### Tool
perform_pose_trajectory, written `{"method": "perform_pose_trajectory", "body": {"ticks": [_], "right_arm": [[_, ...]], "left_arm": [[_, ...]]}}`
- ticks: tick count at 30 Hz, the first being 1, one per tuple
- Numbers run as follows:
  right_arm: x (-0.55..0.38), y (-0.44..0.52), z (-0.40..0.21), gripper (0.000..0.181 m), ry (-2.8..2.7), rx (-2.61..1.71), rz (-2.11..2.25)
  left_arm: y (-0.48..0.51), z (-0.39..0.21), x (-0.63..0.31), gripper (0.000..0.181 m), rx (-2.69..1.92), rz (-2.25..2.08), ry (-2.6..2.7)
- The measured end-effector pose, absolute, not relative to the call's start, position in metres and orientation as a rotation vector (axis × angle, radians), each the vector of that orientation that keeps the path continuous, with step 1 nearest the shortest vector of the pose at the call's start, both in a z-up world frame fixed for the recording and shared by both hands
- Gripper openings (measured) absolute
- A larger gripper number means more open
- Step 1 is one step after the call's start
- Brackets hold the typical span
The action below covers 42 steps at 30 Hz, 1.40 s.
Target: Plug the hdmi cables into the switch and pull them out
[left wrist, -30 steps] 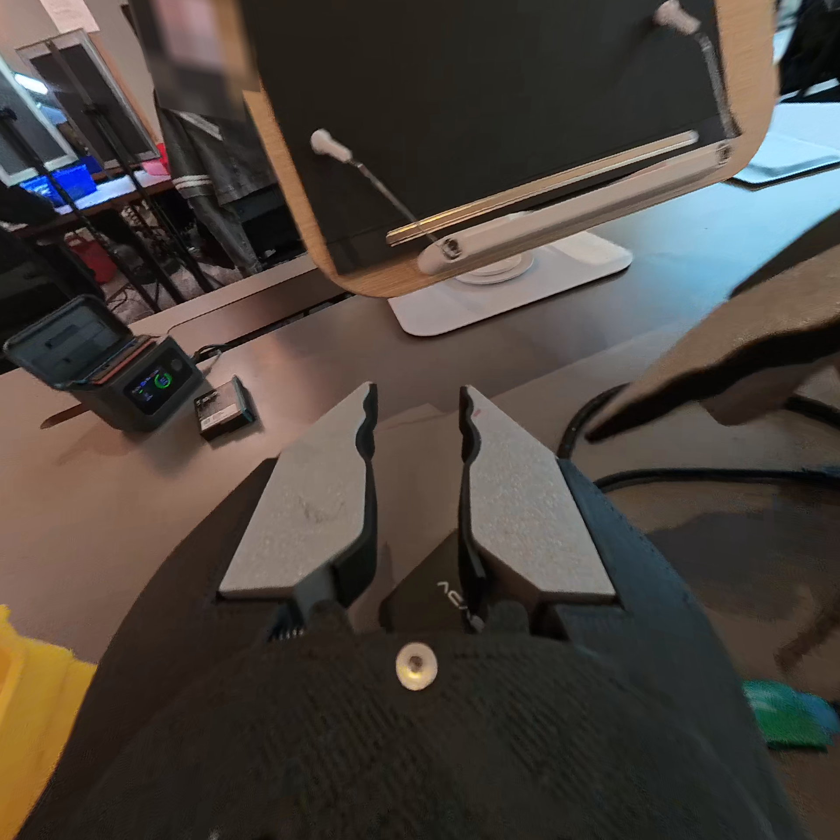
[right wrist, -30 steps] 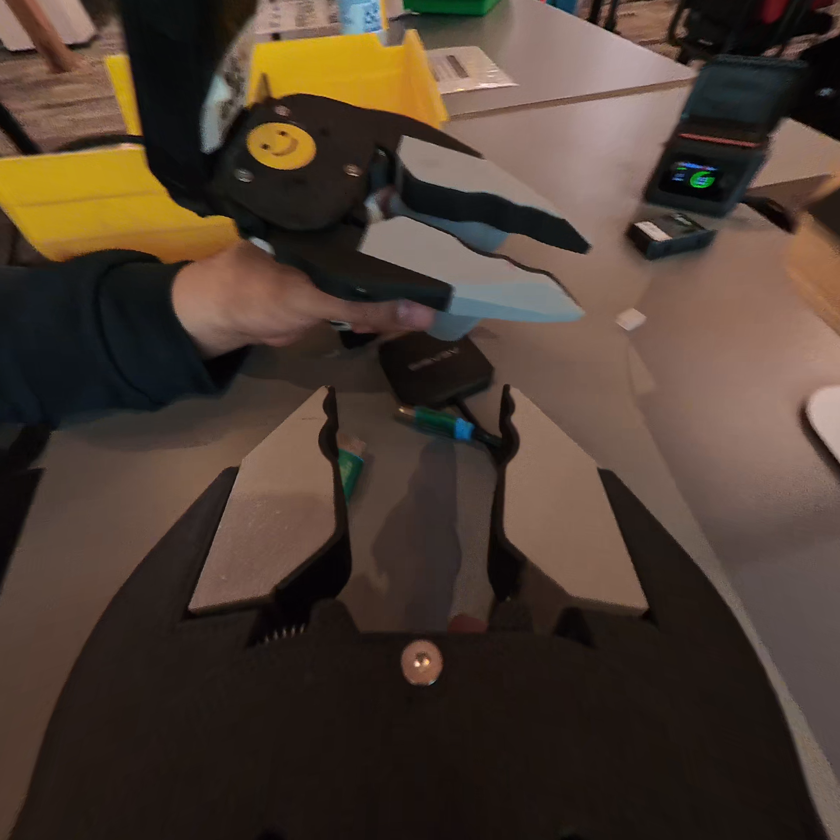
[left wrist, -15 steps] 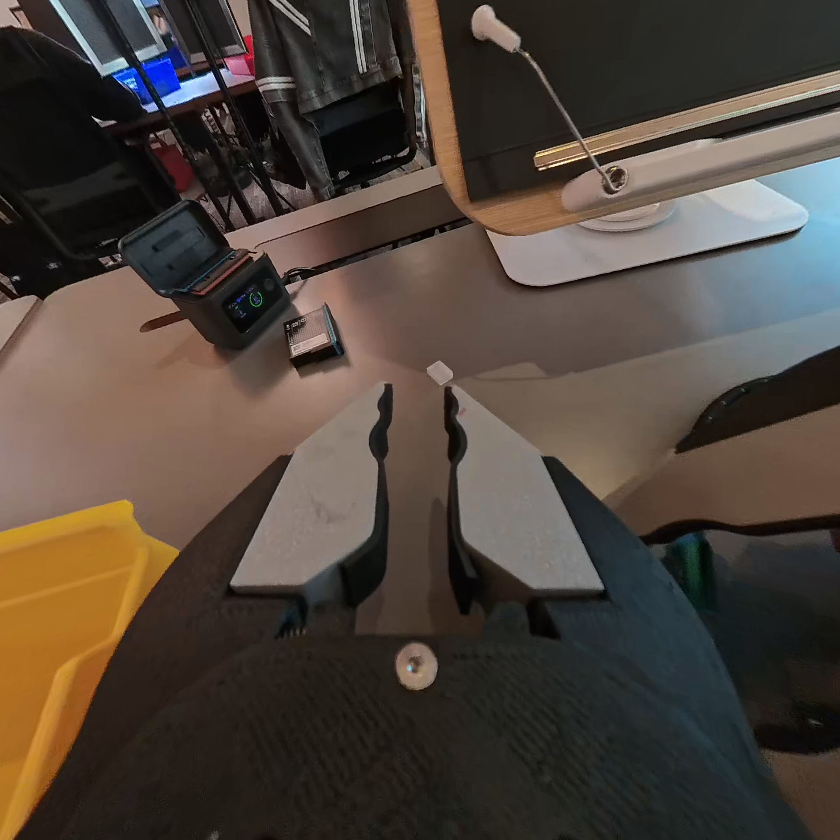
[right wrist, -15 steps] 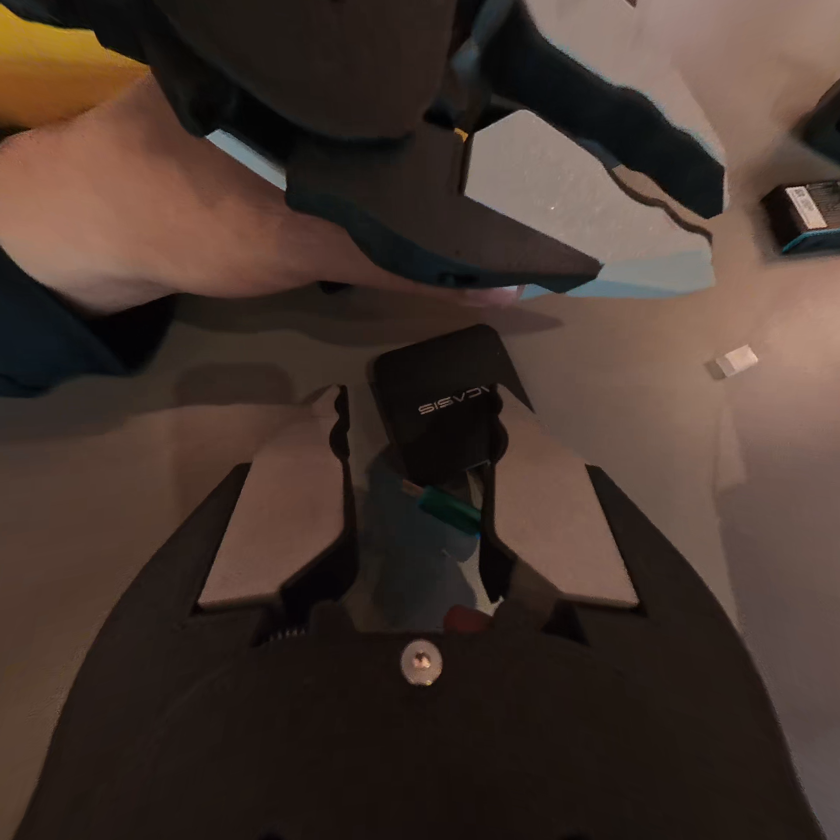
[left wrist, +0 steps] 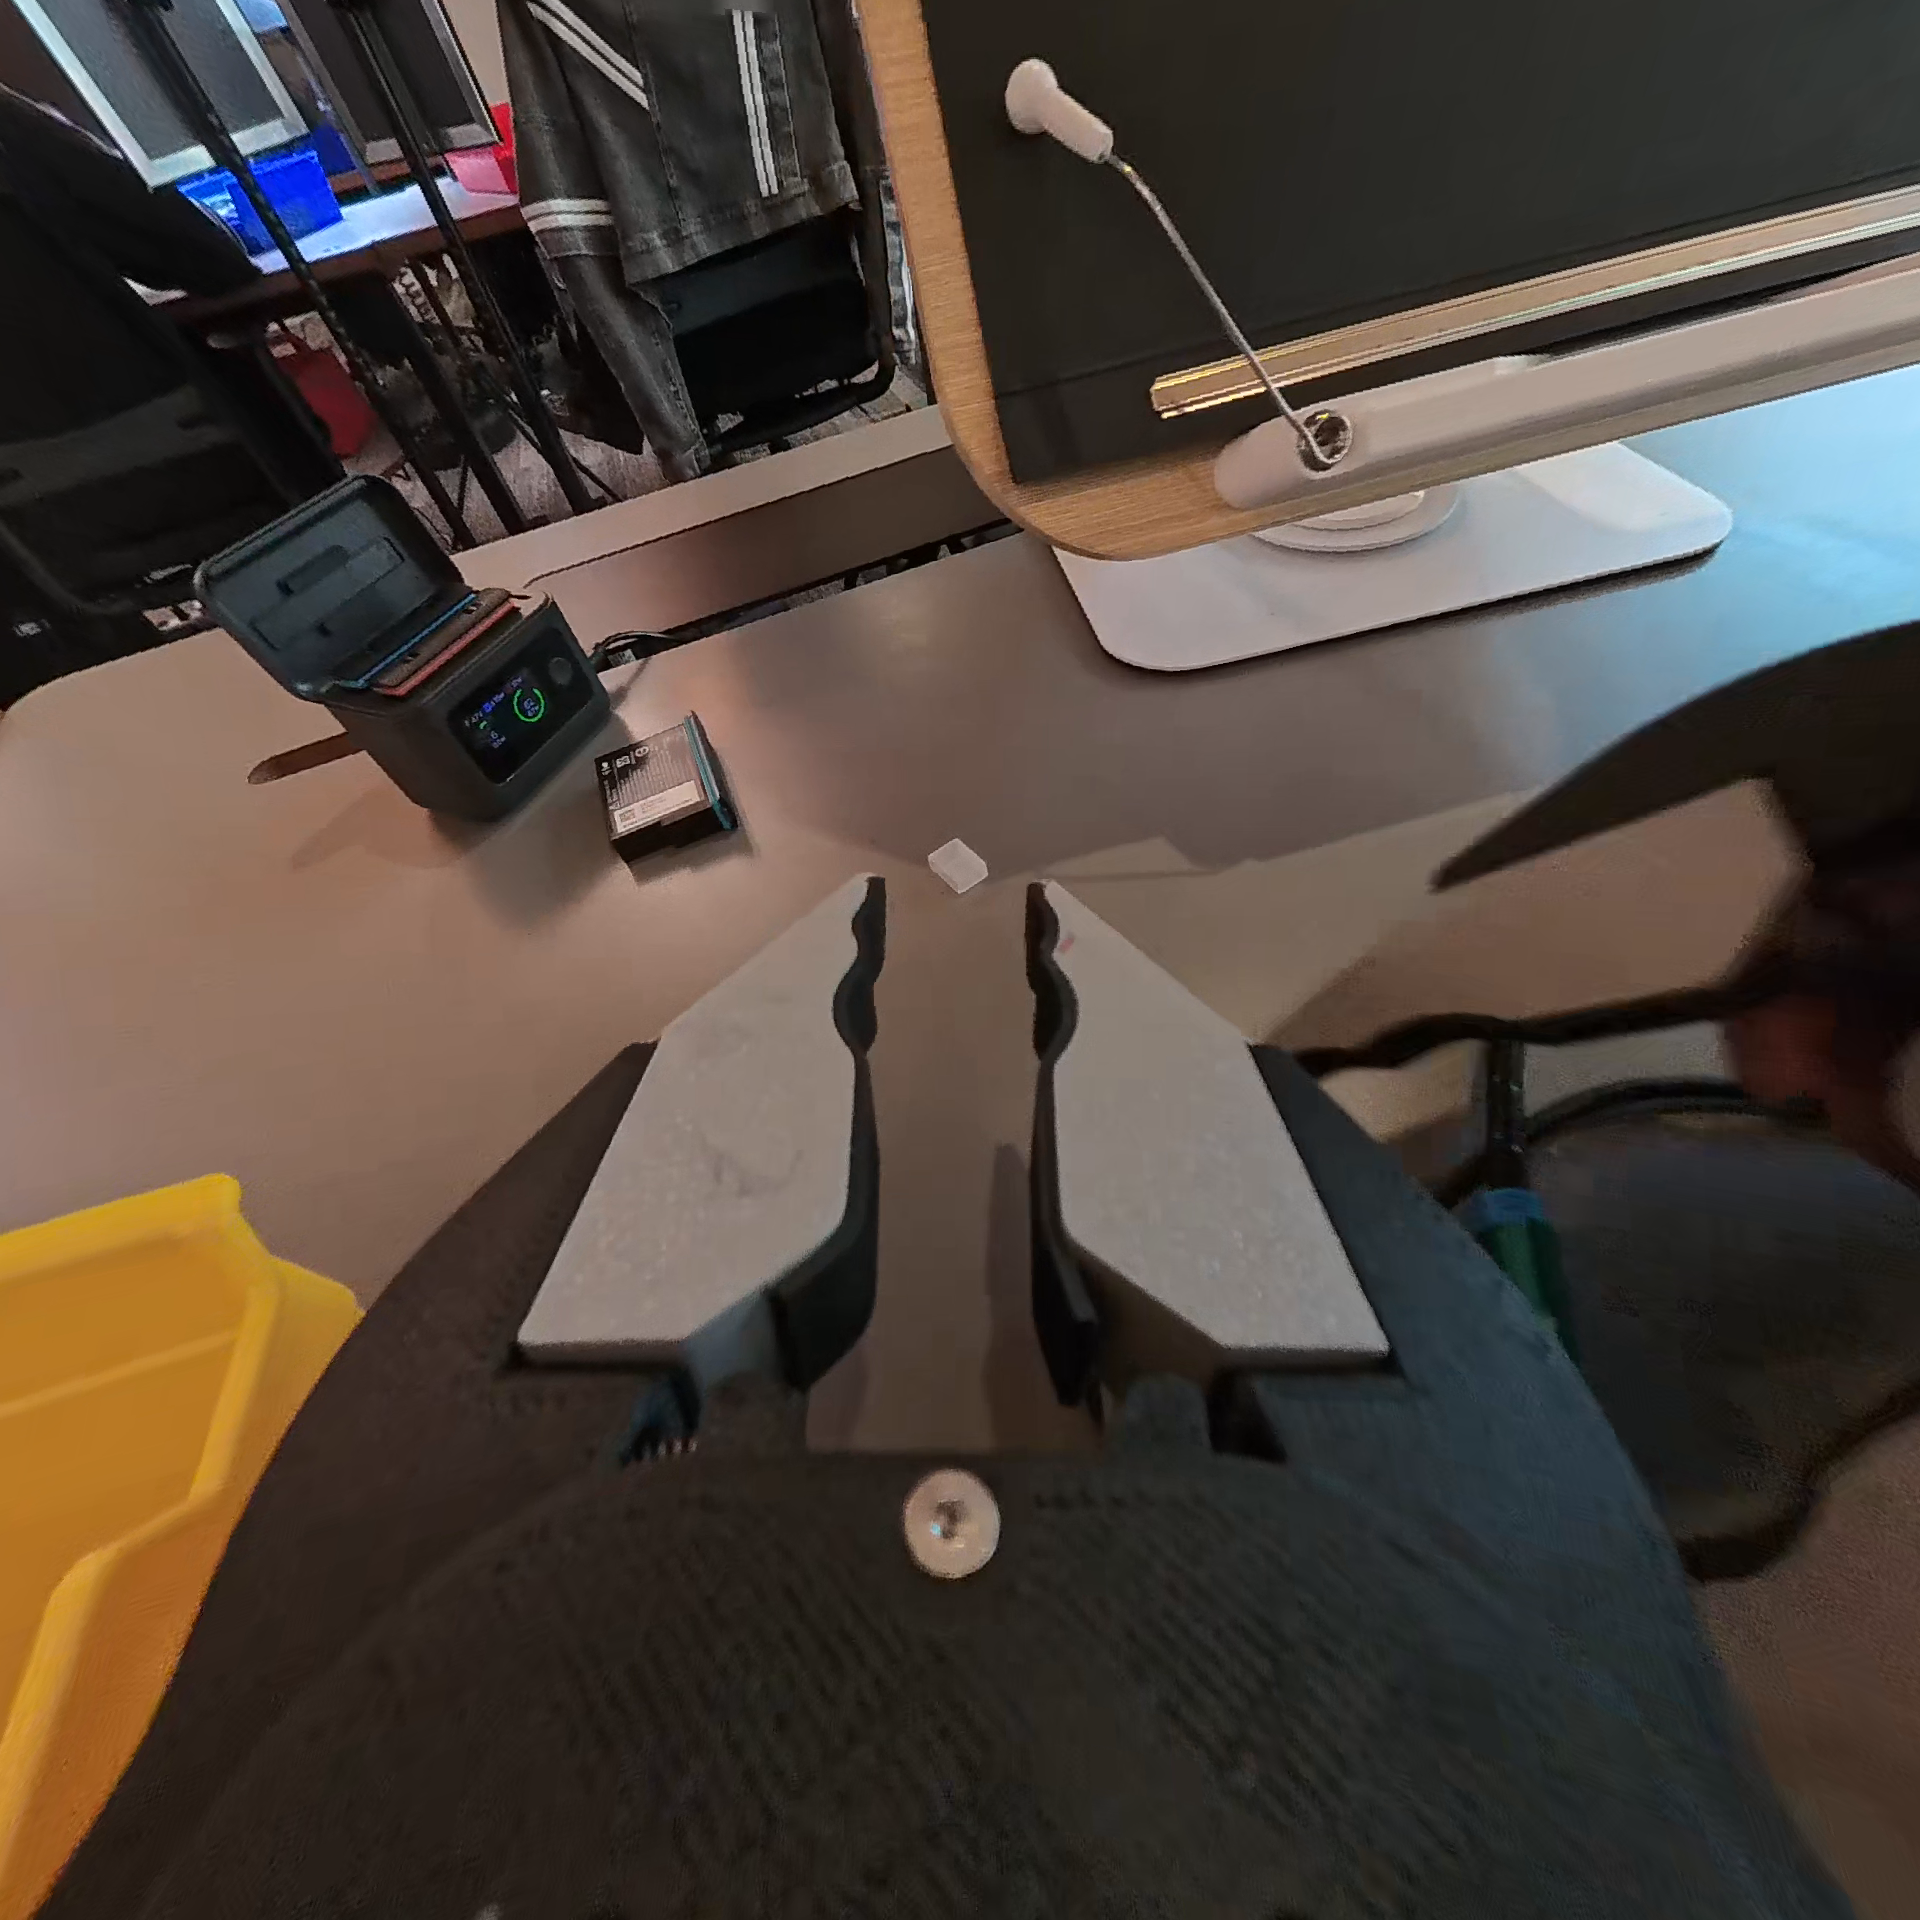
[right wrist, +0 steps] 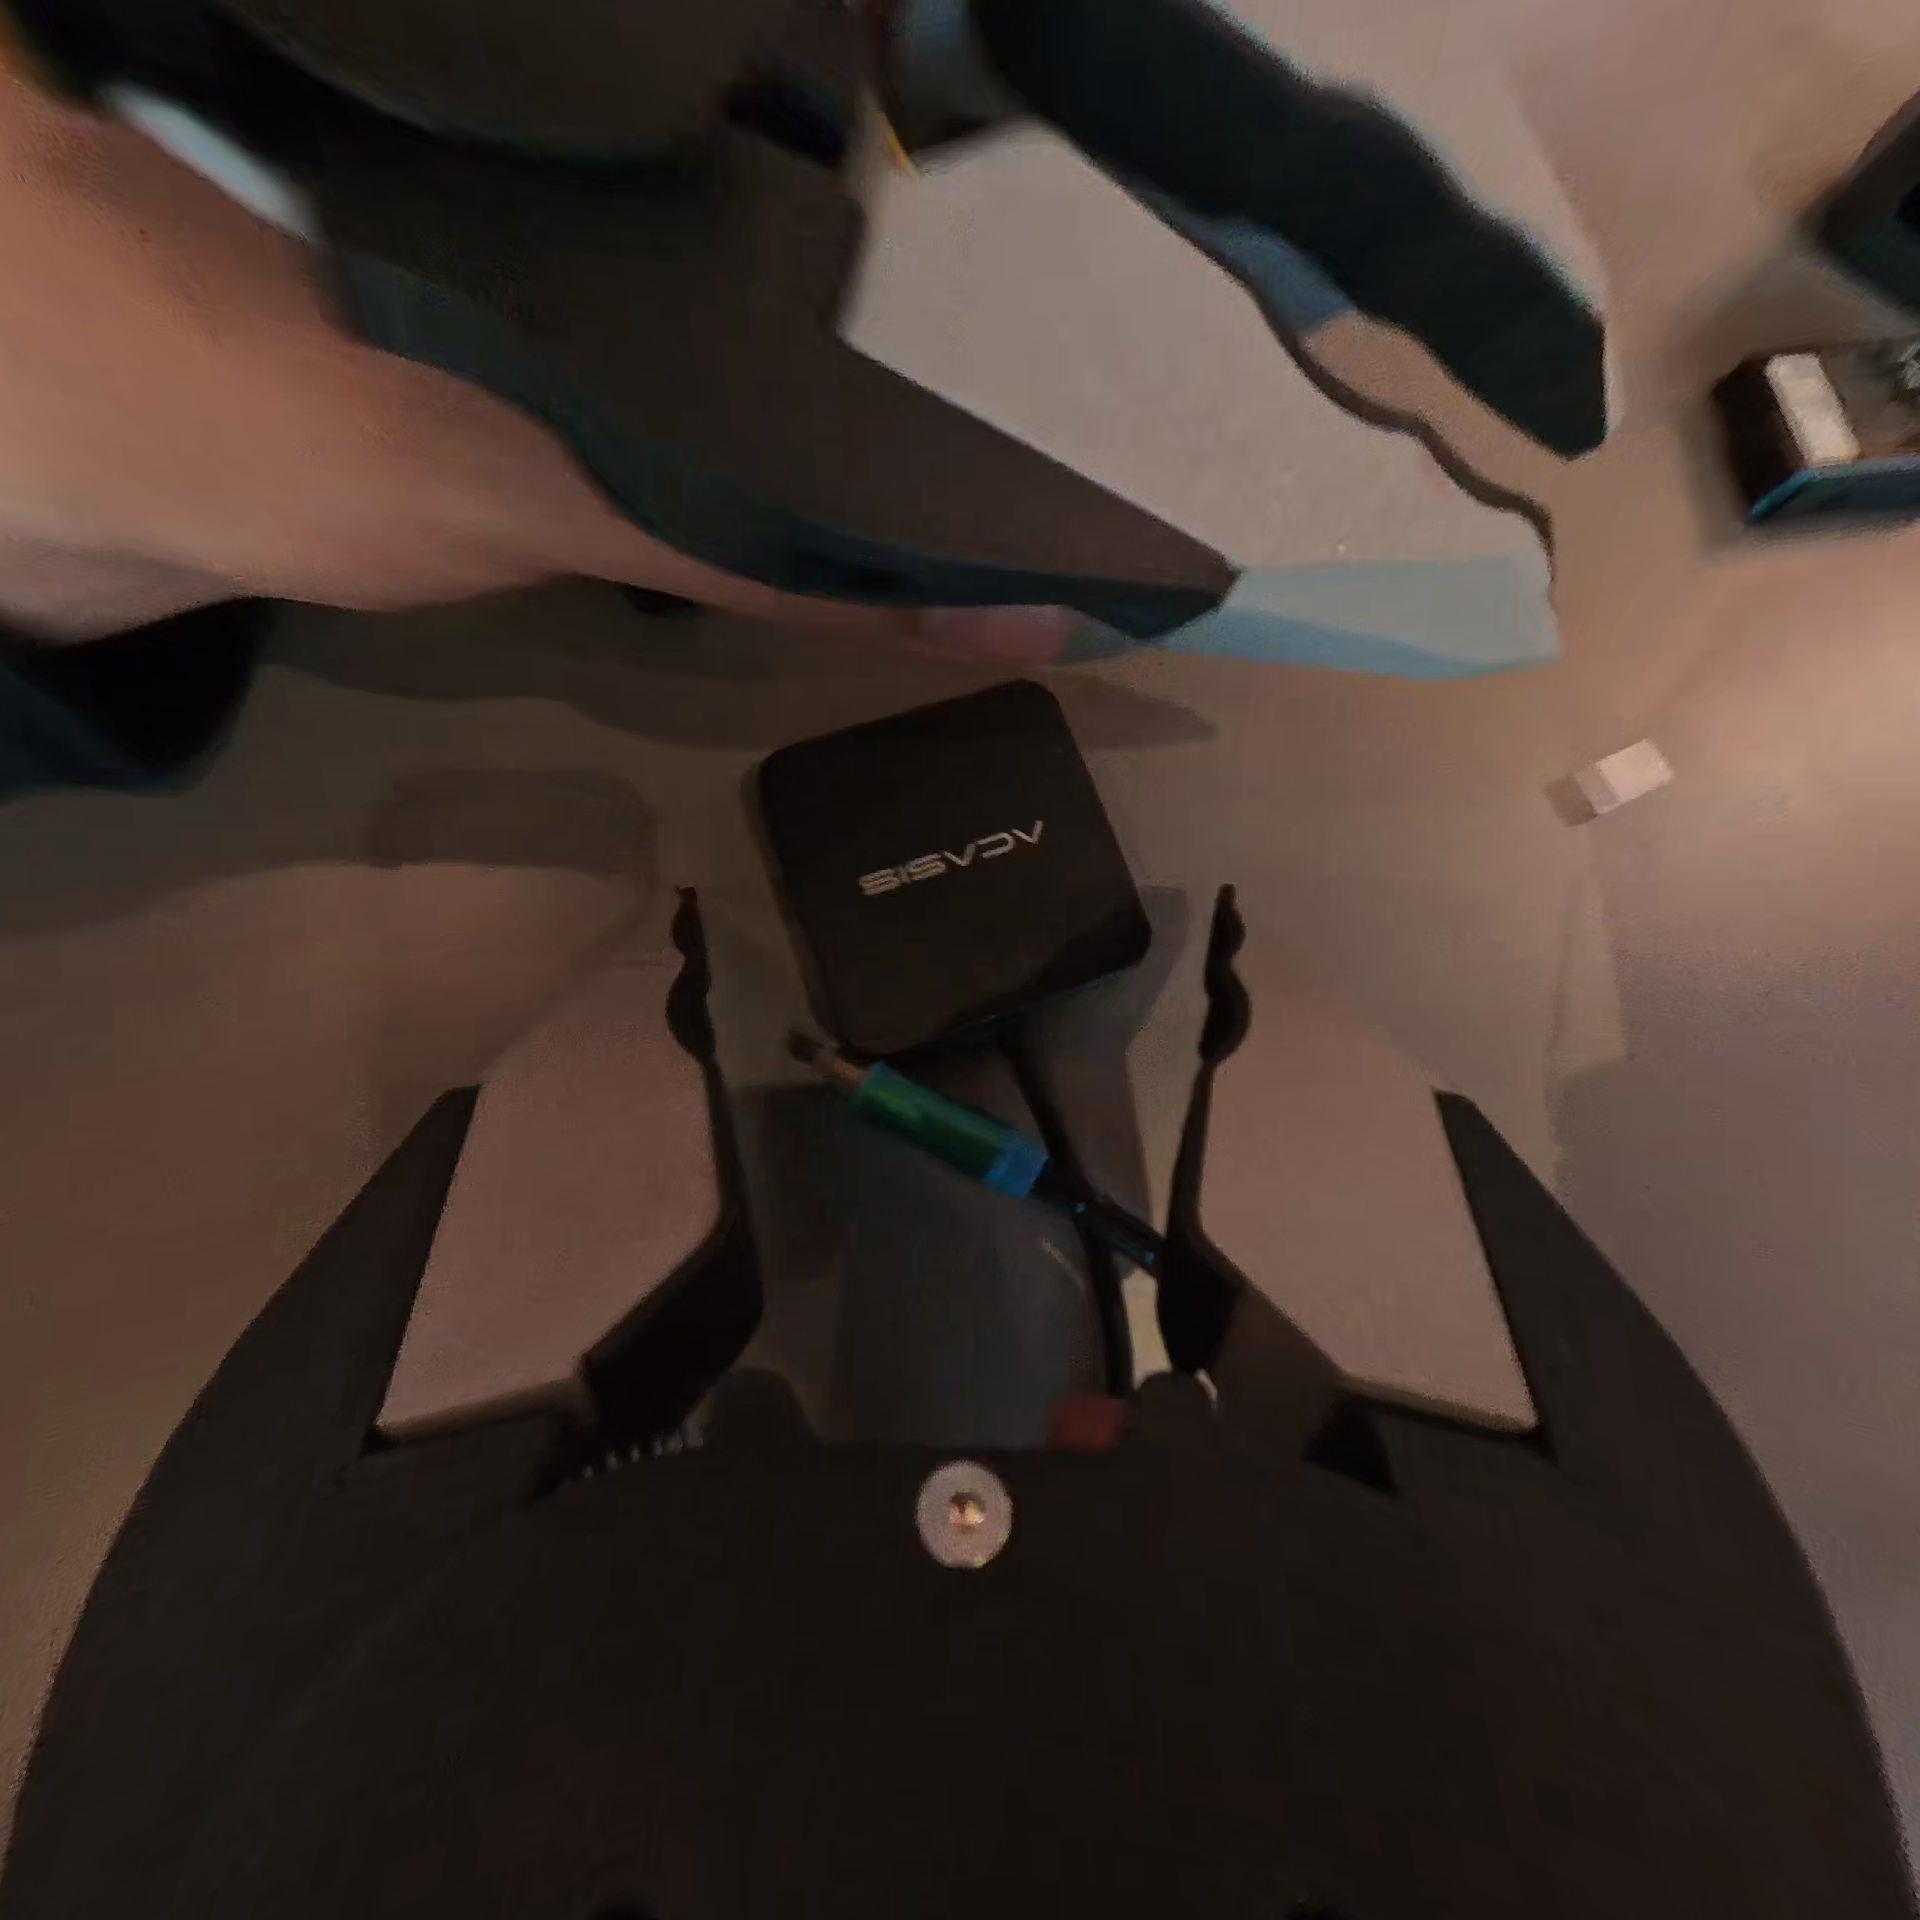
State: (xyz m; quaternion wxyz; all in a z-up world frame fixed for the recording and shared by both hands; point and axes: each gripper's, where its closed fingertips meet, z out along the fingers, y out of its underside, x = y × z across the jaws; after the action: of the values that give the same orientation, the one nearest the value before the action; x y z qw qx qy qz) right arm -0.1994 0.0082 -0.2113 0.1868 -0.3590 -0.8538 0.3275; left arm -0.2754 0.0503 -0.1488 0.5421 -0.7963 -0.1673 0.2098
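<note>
HDMI switch lay at frame centre on the worktop, just beyond the spread, empty right hand-held gripper, whose descent risked snagging the green-tipped cable underneath.

1. The switch is seen as plain black.
2. The cable plug is coloured green with a blue band.
3. The bin is yellow.
4. The table is grey-brown.
5. The monitor stand is white.

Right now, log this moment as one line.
left gripper: open, empty | right gripper: open, over HDMI switch | green plug: beside switch, insertion unclear
</note>
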Motion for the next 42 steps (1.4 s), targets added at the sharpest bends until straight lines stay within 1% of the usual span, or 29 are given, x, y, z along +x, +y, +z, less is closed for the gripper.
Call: {"method": "perform_pose_trajectory", "body": {"ticks": [1,2,3,4,5,7,9,13,16,20,23,25,27,29,31,32,33,36,37,38,40,42], "right_arm": [[-0.202,0.007,-0.216,0.1,-2.431,-1.035,0.937],[-0.203,0.006,-0.218,0.1,-2.452,-1.053,0.977],[-0.206,0.008,-0.216,0.091,-2.436,-1.056,0.991],[-0.206,0.01,-0.215,0.074,-2.445,-1.025,0.993],[-0.203,0.01,-0.215,0.07,-2.458,-0.996,0.998],[-0.195,0.013,-0.215,0.069,-2.482,-0.962,0.993],[-0.191,0.025,-0.214,0.069,-2.474,-1.017,0.976],[-0.189,0.053,-0.183,0.067,-2.323,-1.206,1.264],[-0.184,0.087,-0.155,0.067,-2.145,-1.277,1.394],[-0.161,0.105,-0.149,0.067,-2.148,-1.291,1.465],[-0.145,0.099,-0.153,0.067,-2.255,-1.234,1.451],[-0.137,0.092,-0.156,0.067,-2.33,-1.226,1.454],[-0.13,0.082,-0.161,0.067,-2.41,-1.218,1.459],[-0.121,0.071,-0.171,0.067,-2.516,-1.203,1.439],[-0.115,0.061,-0.176,0.067,-2.591,-1.156,1.422],[-0.115,0.059,-0.179,0.068,-2.609,-1.142,1.387],[-0.118,0.059,-0.181,0.068,-2.604,-1.139,1.346],[-0.124,0.068,-0.176,0.063,-2.557,-1.213,1.258],[-0.122,0.072,-0.172,0.056,-2.551,-1.228,1.22],[-0.121,0.075,-0.167,0.054,-2.53,-1.232,1.184],[-0.118,0.083,-0.156,0.054,-2.447,-1.25,1.12],[-0.104,0.078,-0.144,0.058,-2.387,-1.252,1.151]], "left_arm": [[0.051,-0.149,-0.275,0.025,-1.89,0.494,-0.396],[0.051,-0.149,-0.275,0.025,-1.892,0.491,-0.396],[0.051,-0.149,-0.275,0.025,-1.893,0.487,-0.395],[0.051,-0.149,-0.274,0.025,-1.893,0.481,-0.392],[0.052,-0.149,-0.273,0.025,-1.892,0.473,-0.386],[0.053,-0.148,-0.271,0.026,-1.883,0.451,-0.379],[0.056,-0.145,-0.267,0.027,-1.865,0.414,-0.366],[0.062,-0.139,-0.256,0.032,-1.835,0.372,-0.304],[0.066,-0.135,-0.243,0.035,-1.822,0.391,-0.197],[0.078,-0.141,-0.21,0.055,-1.859,0.389,0.024],[0.087,-0.148,-0.178,0.064,-1.863,0.448,0.249],[0.09,-0.148,-0.158,0.065,-1.822,0.546,0.422],[0.089,-0.143,-0.144,0.06,-1.727,0.69,0.554],[0.086,-0.149,-0.131,0.05,-1.675,0.805,0.69],[0.082,-0.168,-0.127,0.034,-1.696,0.888,0.831],[0.081,-0.173,-0.131,0.022,-1.699,0.949,0.871],[0.08,-0.176,-0.134,0.019,-1.706,0.977,0.906],[0.08,-0.181,-0.144,0.017,-1.825,0.882,0.832],[0.079,-0.182,-0.148,0.016,-1.855,0.853,0.794],[0.08,-0.181,-0.155,0.016,-1.873,0.856,0.753],[0.08,-0.182,-0.167,0.016,-1.9,0.882,0.693],[0.081,-0.185,-0.172,0.016,-1.924,0.875,0.663]]}}
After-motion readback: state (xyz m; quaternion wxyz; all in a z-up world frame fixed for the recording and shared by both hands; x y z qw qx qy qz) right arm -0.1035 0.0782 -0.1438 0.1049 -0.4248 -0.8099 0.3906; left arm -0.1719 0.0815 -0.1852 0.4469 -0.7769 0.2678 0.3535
